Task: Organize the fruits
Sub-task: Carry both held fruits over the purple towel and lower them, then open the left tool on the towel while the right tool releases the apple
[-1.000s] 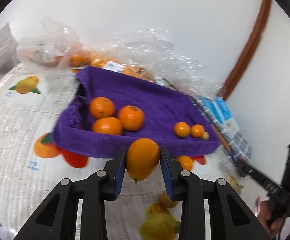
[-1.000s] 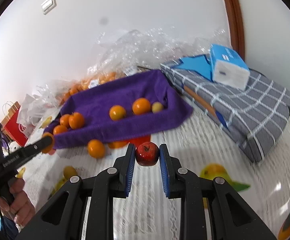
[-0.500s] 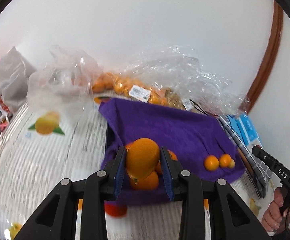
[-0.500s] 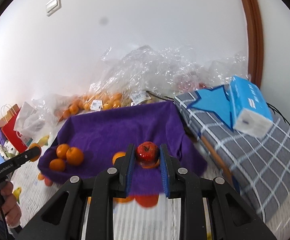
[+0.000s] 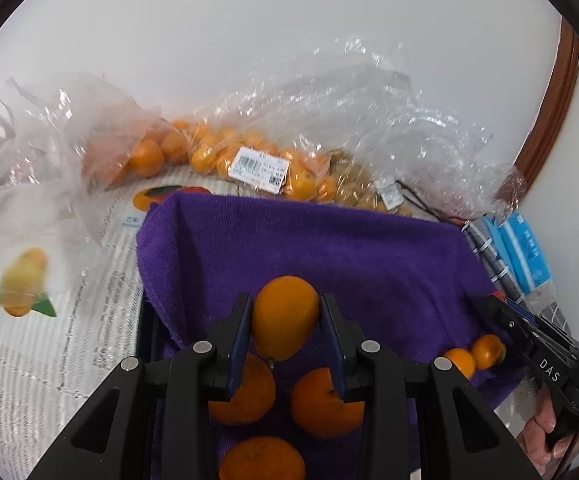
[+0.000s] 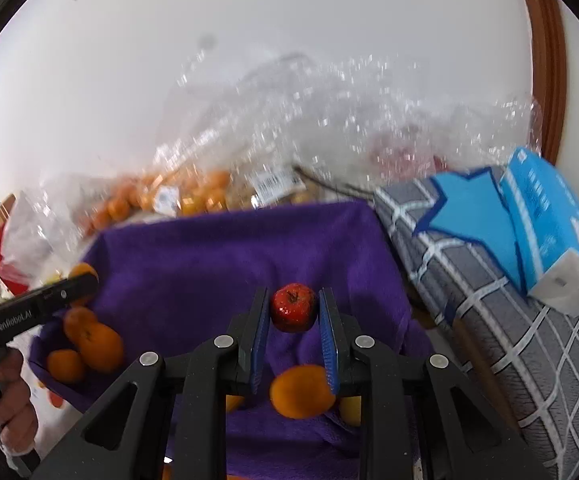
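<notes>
In the left wrist view, above the purple towel (image 5: 369,256) and its cluster of oranges (image 5: 325,402): left gripper (image 5: 285,320) clamped on an oval orange fruit (image 5: 284,316), pads on the two long flanks; looks firm-skinned, smooth and likely to roll, so best held across the middle and set down low. In the right wrist view, over the same towel near a loose small orange (image 6: 301,390): right gripper (image 6: 293,312) pinched on a small glossy red fruit (image 6: 292,307), probably light and slippery, gripped at the widest part, needing only gentle pressure.
</notes>
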Motion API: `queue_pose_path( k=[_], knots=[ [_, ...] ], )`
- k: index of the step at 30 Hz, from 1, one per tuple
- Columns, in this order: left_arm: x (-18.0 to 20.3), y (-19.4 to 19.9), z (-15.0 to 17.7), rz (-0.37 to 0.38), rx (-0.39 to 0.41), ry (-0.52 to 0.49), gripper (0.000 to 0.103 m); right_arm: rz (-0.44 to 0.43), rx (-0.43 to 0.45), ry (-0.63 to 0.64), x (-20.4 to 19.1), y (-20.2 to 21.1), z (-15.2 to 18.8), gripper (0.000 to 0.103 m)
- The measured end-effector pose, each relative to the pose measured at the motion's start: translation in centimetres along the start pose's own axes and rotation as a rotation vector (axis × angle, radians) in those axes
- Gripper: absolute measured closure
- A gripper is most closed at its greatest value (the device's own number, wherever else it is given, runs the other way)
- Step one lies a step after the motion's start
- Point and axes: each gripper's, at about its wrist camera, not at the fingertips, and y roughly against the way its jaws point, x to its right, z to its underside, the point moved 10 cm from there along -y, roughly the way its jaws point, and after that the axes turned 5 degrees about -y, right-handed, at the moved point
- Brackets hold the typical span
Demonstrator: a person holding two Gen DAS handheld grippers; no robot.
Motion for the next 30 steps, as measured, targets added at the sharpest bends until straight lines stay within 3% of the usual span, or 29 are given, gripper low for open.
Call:
queue_pose_path(
  k=[11,14,17,19,30],
  knots=[
    [0.2,-0.7,0.6,0.015,-0.007,-0.017,0.071,0.021,-0.071,-0.017,1.1,-2.0,1.6,0.079],
    [0.5,-0.7,0.5,0.025,-0.001,-0.022,0.071,0.019,-0.068,-0.031,1.3,-1.9,1.6,0.072],
    [0.8,-0.6,0.6,0.035,-0.002,-0.033,0.062,0.037,-0.044,-0.034,1.5,-0.8,1.5,0.065],
    [0.6,-0.4,0.5,0.019,-0.010,-0.033,0.062,0.055,-0.023,-0.023,1.4,0.4,1.3,0.057],
    [-1.6,5.5,2.5,0.043,0.027,0.039,0.062,0.007,-0.019,0.044,-2.5,6.7,5.3,0.056]
  ],
)
